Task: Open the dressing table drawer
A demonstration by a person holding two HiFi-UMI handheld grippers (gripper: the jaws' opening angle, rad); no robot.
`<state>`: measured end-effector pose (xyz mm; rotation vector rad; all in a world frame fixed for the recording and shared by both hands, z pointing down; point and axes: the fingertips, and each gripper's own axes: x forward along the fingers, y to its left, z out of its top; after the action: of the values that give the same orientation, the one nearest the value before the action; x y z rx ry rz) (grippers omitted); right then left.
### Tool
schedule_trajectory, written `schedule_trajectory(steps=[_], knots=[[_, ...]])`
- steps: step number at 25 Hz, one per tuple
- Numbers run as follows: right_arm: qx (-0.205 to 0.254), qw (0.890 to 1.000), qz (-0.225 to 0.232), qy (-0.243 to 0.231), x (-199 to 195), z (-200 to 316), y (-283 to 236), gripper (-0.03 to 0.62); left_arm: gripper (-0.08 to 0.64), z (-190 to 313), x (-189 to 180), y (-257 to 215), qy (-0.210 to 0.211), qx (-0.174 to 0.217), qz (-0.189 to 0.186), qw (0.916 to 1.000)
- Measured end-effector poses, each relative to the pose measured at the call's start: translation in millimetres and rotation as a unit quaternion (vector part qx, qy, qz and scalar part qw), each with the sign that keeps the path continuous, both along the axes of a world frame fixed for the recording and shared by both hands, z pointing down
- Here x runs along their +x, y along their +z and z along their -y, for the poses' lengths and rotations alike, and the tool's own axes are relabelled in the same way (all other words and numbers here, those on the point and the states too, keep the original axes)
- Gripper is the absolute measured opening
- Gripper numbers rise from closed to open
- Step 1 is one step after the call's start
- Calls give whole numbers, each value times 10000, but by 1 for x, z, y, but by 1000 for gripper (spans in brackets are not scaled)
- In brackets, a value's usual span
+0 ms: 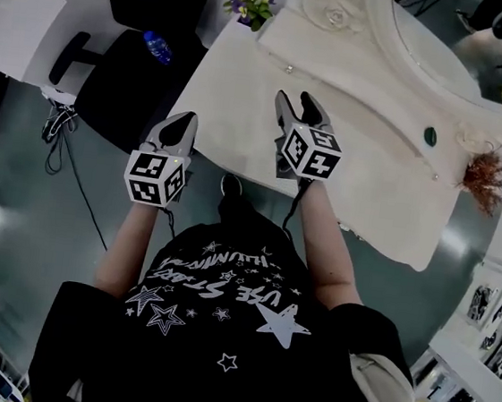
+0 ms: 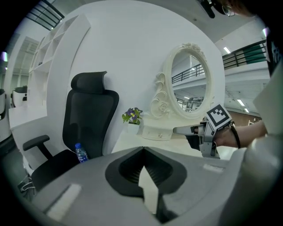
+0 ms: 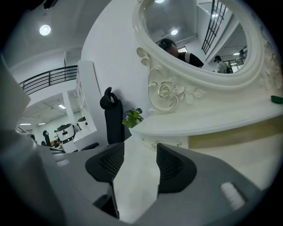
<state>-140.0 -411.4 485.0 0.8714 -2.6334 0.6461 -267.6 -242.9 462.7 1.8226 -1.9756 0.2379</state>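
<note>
1. Right gripper (image 1: pixel 298 104): the jaws are spread with nothing between them, and only bare worktop shows through the gap. It hangs over the dressing table (image 1: pixel 369 191), left of the worktop's middle, pointing toward the back edge.
2. Left gripper (image 1: pixel 183 125): the jaws are pressed together and empty, just off the worktop's front-left corner. It is judged idle. Hold it clear of the drawer's travel.
3. Drawer (image 3: pixel 162 140): a small front with a knob (image 3: pixel 153 145), set in the raised tier under the mirror (image 1: pixel 431 45), near the worktop's back-left corner. It appears closed, and neither gripper touches it. Whether other drawers sit under the front edge cannot be told.
4. The step in hand is judged to be the approach. Line your open jaws on the knob, one on either side and level with it.
5. Close fully on the knob before you pull. It is small and could slip.
6. Pull straight toward the front edge, not upward or sideways, so the drawer does not bind.
7. Mind the potted plant (image 1: pixel 251 6) beside that corner.
</note>
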Motion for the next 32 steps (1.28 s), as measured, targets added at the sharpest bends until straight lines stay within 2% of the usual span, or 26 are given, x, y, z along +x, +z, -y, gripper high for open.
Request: schedule_trajectory(steps=[6,13,17,22,27,32], knots=[[-241,9990,-370,-84,-25,33,33,227,0,30,-17,11,-92,-109,-80,9999],[-515,9961,-704,131,-40,60,65,213,0,43,-28,21,-207,-304,-144,9992],[-492,9948,-877,189,-48,65,71,207,0,45,-32,23,-204,-382,-131,9990],[-340,9903,-1255,489,-44,69,74,144,0,44,-36,22,-31,-424,-59,9991],[-449,9853,-1462,756,-45,68,79,124,0,45,-46,26,169,-459,-168,9987],[-497,9799,-1521,1189,-45,70,81,121,0,53,-51,29,696,-515,-191,9961]])
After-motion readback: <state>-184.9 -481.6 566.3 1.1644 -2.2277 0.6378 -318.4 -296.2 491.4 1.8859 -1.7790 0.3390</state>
